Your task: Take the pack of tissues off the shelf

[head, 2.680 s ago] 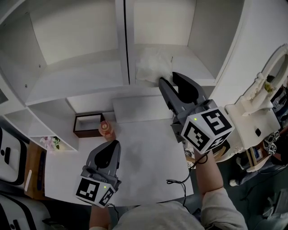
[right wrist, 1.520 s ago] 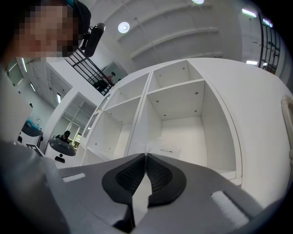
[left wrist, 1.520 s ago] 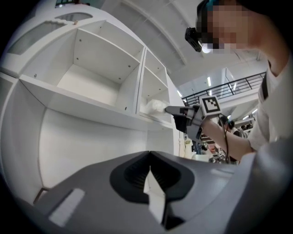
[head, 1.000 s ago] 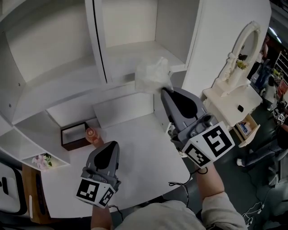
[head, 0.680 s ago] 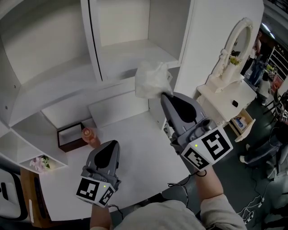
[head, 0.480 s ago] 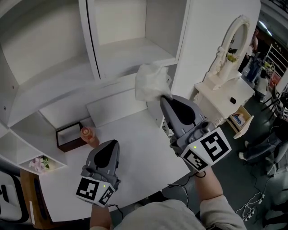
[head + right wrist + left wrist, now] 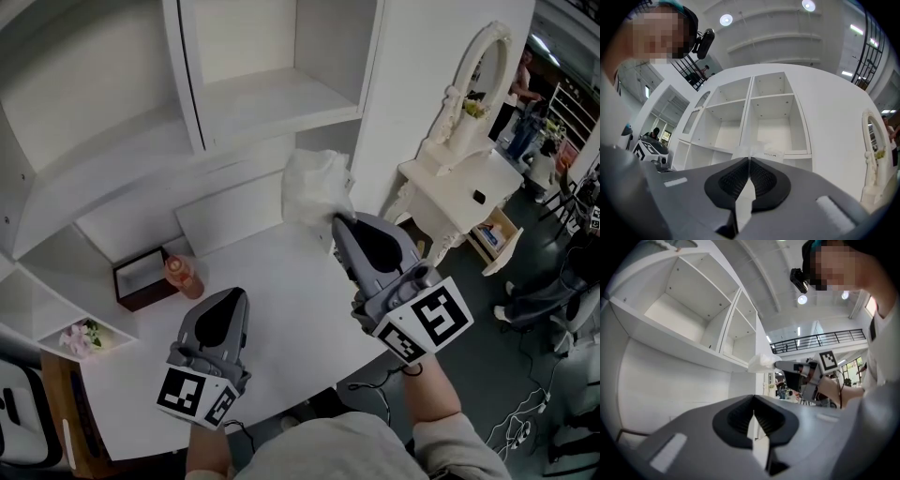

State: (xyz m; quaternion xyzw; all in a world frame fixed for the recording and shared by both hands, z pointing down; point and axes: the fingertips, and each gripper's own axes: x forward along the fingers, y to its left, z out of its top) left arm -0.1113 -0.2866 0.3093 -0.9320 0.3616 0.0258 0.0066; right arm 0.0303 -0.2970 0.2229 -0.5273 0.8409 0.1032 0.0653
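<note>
Two grippers are being held over a white tabletop (image 7: 291, 314) that stands before a white shelf unit (image 7: 272, 98). The right gripper (image 7: 337, 221) is pinching the pack of tissues (image 7: 317, 187) with its jaws clenched. It is seemingly gripping an edge of the soft wrapper, though how much is caught between the pads cannot be made out. Held this way, the pack is sticking out beyond the jaw tips rather than sitting deep between them. It is hanging in the air, clear of every shelf board, over the rear right part of the tabletop and just in front of the unit's lower edge. The removal itself therefore looks done. The left gripper (image 7: 234, 293) is hovering low over the near part of the tabletop, with its jaws pressed together on nothing. It is probably being kept aside because so light a pack needs only one grip. A brown box (image 7: 141, 277) and a small bottle (image 7: 178, 276) are standing at the tabletop's rear left, well apart from the pack. This is leaving the middle free as a likely place to set it down. A dressing table (image 7: 459, 183) is standing to the right, beyond the unit's side wall.
</note>
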